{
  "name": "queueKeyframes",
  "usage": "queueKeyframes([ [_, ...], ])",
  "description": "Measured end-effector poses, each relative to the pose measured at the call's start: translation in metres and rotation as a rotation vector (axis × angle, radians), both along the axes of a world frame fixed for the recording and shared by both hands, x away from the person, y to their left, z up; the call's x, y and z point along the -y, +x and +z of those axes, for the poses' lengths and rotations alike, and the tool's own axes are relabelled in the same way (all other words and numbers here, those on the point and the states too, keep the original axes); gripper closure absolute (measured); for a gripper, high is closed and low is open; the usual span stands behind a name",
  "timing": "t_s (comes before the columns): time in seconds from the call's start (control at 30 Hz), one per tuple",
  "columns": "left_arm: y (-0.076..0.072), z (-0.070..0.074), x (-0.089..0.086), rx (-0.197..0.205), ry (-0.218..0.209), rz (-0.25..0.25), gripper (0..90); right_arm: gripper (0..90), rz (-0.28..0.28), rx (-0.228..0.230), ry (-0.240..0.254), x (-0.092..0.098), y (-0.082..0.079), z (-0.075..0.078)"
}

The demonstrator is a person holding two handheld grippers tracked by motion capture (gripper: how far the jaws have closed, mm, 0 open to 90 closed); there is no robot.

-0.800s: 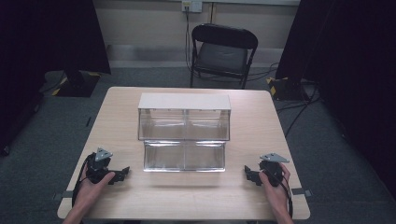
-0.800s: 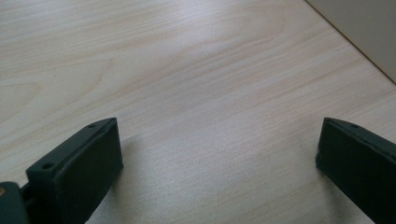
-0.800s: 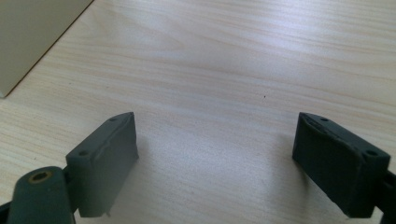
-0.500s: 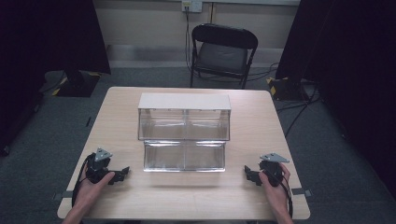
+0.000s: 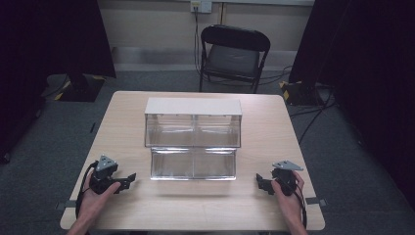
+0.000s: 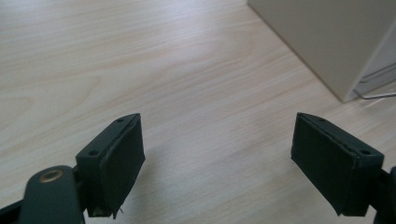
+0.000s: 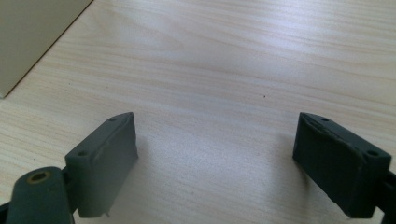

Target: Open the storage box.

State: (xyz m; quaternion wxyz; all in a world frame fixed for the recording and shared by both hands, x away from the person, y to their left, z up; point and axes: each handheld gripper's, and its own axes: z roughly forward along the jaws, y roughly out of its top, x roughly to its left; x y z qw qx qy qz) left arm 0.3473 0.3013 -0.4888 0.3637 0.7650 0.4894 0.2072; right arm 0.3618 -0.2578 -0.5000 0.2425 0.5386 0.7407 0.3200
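Drawer unit [image 5: 193, 139] mid-worktop [image 5: 274, 215], lower drawer out. Left tool [image 5: 128, 179], right tool [image 5: 260, 181] flank it, both wide open, empty, likely staged to reach in.

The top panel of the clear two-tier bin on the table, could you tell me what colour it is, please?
White; the top panel shows best in the high view.

Both forearms come in low. The left gripper [image 5: 128, 179] and the right gripper [image 5: 260, 182] point inward toward each other, each hand-held, jaws spread wide on nothing.
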Motion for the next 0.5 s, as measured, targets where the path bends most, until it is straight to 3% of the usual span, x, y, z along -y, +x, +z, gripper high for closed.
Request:
queueKeyframes([
  [0.33,-0.008,0.011,0.011,0.066,-0.040,-0.096,18.4,12.8,-0.001,-0.001,0.000,0.000,0.000,0.000],
  [0.37,-0.008,0.011,0.011,0.066,-0.040,-0.096,18.2,12.8,-0.001,-0.001,0.000,0.000,0.000,0.000],
  [0.4,-0.010,0.013,0.013,0.066,-0.075,-0.115,18.0,12.8,-0.001,-0.001,0.000,0.000,0.000,0.000],
  [0.5,-0.012,0.015,0.016,0.072,-0.071,-0.133,17.9,12.8,-0.001,-0.001,0.000,0.000,0.000,0.000],
])
